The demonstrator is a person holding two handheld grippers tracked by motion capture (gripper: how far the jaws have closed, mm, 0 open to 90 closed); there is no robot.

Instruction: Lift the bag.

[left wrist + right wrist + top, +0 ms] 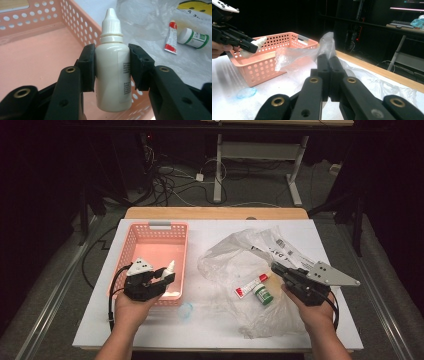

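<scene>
Low in the middle of the left gripper view stands a small white bottle with a ridged cap and a pointed tip. Tiny dark print runs down its side. The left tongs squeeze its body from both sides, over the pink basket.

At lower left of the high view, a hand holds those tongs level above the basket's near corner. At lower right, the right tongs are shut on the clear plastic bag.

On the bag lie a red and white tube and a green and white jar. The basket's pink floor looks bare.
</scene>
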